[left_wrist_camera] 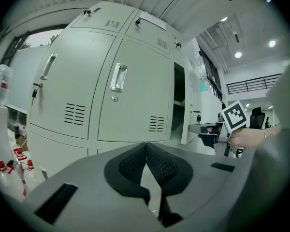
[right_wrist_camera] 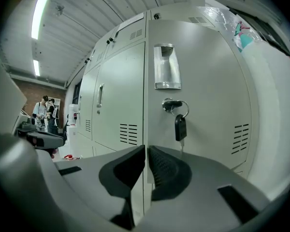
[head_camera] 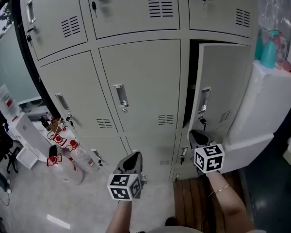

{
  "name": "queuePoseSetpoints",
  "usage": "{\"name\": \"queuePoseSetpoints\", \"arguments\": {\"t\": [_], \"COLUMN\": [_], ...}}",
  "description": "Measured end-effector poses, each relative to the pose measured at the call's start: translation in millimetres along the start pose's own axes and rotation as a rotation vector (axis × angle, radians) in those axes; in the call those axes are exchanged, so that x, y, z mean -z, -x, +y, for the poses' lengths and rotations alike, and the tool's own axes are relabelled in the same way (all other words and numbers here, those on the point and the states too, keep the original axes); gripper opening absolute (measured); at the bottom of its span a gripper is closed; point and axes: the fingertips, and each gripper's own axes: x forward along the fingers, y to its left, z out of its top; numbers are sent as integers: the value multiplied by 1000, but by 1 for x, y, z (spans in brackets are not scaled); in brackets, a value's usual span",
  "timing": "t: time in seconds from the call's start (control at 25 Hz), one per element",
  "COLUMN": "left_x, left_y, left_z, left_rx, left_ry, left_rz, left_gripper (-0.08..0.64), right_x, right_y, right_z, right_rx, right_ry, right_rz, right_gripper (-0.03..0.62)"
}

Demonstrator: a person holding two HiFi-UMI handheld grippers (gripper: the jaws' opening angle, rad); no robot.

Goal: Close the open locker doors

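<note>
Currently one locker door (head_camera: 223, 86) stands ajar, in the middle row's right column; every other door in view looks shut. Its long axis is upright, free edge on the left, hinges on the right. Your right gripper (head_camera: 200, 139) is just below the door's handle (head_camera: 204, 97), fingers nearly together and empty. Your left gripper (head_camera: 131, 161), fingers touching and empty, is well left of the door, so the push probably falls to the right hand.
</note>
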Motion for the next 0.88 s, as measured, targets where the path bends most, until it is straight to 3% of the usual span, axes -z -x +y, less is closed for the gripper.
{"name": "queuePoseSetpoints", "arguments": {"t": [0.88], "left_x": [2], "left_y": [11], "left_z": [35], "left_rx": [-111], "left_ry": [0], "left_rz": [19], "left_gripper": [20], "right_x": [-7], "right_y": [-65], "right_z": [-18], "right_rx": [31], "right_ry": [19], "right_rz": [33], "right_gripper": [27]}}
